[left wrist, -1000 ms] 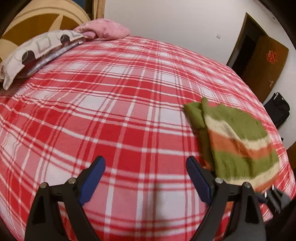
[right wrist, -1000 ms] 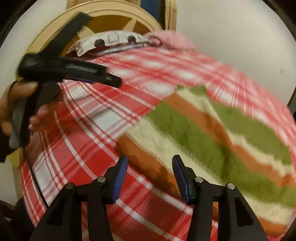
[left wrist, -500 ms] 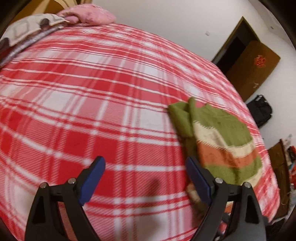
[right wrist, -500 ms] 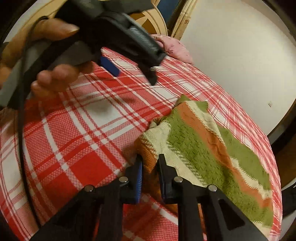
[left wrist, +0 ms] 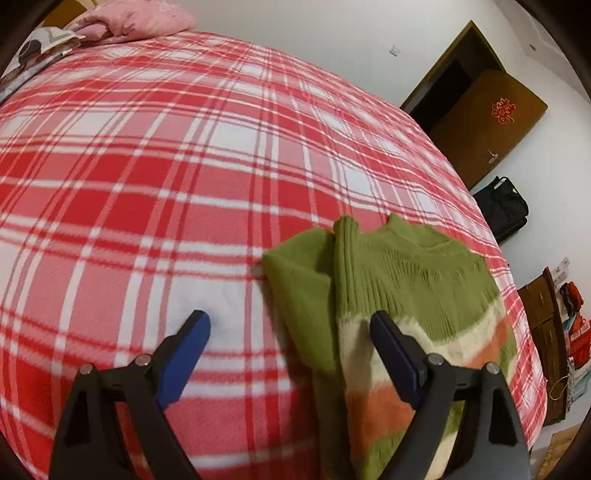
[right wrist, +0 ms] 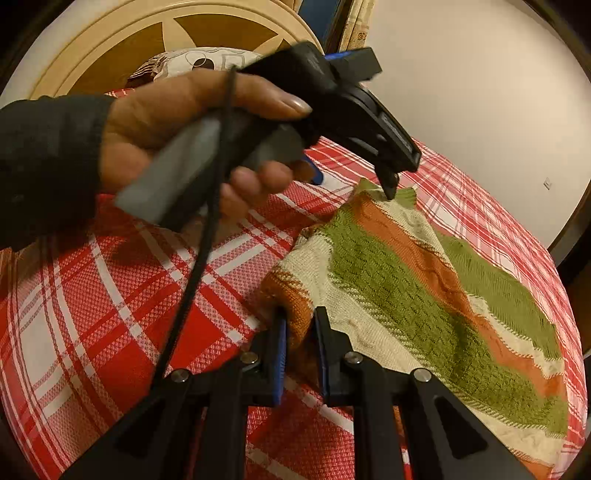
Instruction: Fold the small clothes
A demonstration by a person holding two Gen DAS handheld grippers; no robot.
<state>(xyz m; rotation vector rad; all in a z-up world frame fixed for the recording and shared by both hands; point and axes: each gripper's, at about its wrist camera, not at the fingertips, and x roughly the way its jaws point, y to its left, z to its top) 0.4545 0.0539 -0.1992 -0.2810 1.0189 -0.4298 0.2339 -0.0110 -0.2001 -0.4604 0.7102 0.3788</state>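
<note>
I see the striped sweater (right wrist: pixel 424 280) lying on the bed's red-and-white plaid blanket (right wrist: pixel 110 332), toward its right side; it is knit in green, cream and orange bands. In my right wrist view it spreads from the centre out to 4 o'clock, and its near orange-and-cream hem corner is bunched up at 6 o'clock. My right gripper (right wrist: pixel 300 345) is clamped on that corner: its fingers (right wrist: pixel 277 354) have just been closing, and a fold of the hem sits pinched between the blue pads.

In my left wrist view the sweater (left wrist: pixel 406 295) fills the 4 to 5 o'clock area, green collar end away from me, one green sleeve folded at its left edge. My left gripper (left wrist: pixel 290 343) hangs above it with fingers (left wrist: pixel 184 350) spread wide and nothing between them; the right-hand finger is over the cream band, the left-hand one over bare blanket (left wrist: pixel 147 184).

From the right wrist view, a hand (right wrist: pixel 177 122) in a dark sleeve (right wrist: pixel 48 158) carries that left gripper (right wrist: pixel 389 184) at 11 to 1 o'clock, a black cable (right wrist: pixel 207 236) trailing down. Its tip is at the far edge of the sweater; I cannot tell if it touches.

Pillows (left wrist: pixel 122 18) lie at 11 o'clock, a brown door (left wrist: pixel 487 122) at 2 o'clock, a black bag (left wrist: pixel 506 206) below it.
</note>
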